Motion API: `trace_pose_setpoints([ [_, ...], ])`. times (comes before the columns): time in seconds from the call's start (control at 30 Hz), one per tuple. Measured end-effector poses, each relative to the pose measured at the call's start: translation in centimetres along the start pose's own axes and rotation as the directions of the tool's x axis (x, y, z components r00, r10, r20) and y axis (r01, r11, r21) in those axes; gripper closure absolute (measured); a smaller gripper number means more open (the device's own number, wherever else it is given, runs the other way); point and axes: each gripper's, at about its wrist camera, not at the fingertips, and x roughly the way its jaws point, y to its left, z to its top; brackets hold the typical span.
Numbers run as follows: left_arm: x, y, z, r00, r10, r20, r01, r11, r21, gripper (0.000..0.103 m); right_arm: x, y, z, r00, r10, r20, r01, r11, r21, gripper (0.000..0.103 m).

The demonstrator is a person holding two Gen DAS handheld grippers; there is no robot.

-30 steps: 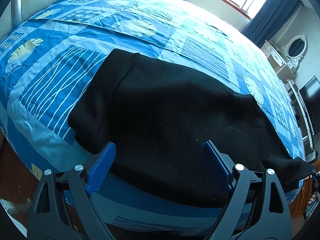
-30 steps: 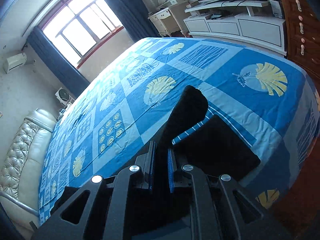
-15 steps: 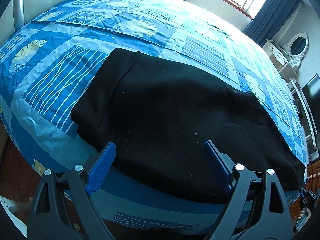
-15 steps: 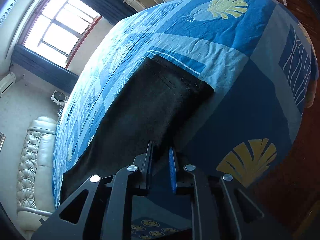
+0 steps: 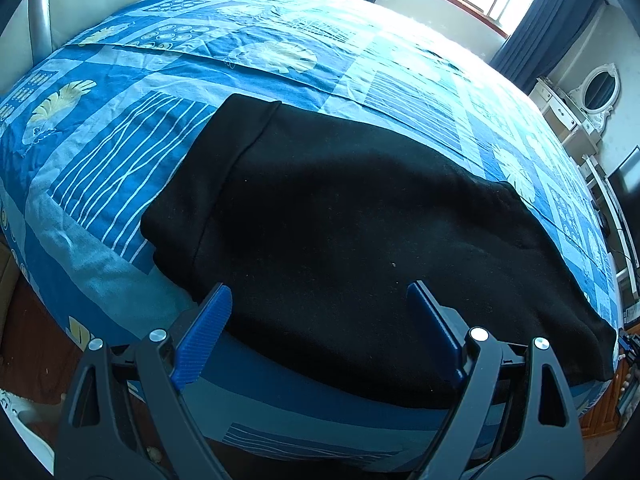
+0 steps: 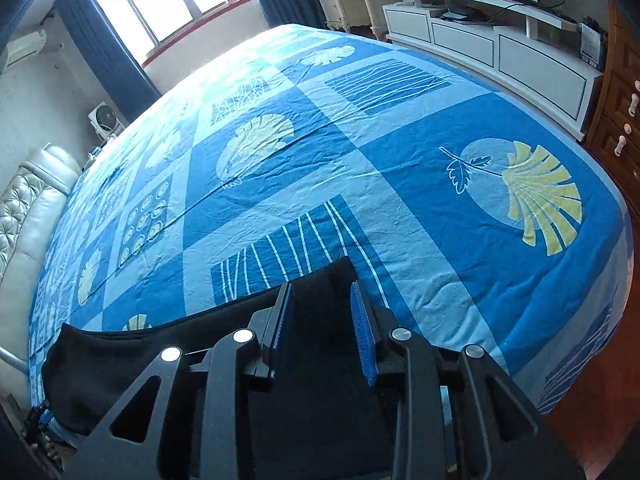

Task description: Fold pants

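Black pants (image 5: pixel 360 240) lie flat beyond both grippers' parted, empty jaws.

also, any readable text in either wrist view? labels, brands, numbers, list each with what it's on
None can be read.
Framed sign on the TV cabinet: print on it, too small and blurred to read.
Pants: no label or tag showing.
Bedspread: leaf and line patterns only, no words.
Left gripper and right gripper: no markings visible.
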Motion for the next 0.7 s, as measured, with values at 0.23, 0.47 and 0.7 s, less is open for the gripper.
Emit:
trace_pose_setpoints([
  [0.23,0.5,-0.1,0.0,1.0,0.015,-0.006,-0.015,1.0,-0.002,0.013,1.9,2.5,-0.5,0.995,-0.103,-0.017,0.099,0.982,-0.158,0.09],
  [0.47,1.0,-0.6,0.0,0.999,0.035,-0.01,-0.034,0.999,0.027,0.012,-1.1,1.5,0.6,0.98,-0.127,0.153,0.143,0.985,-0.099,0.098],
  [0.7,1.2,-0.7,0.0,0.999,0.04,-0.009,-0.04,0.999,0.022,0.012,1.8,-0.7,0.1,0.99,-0.133,0.048,0.133,0.991,-0.012,0.074],
])
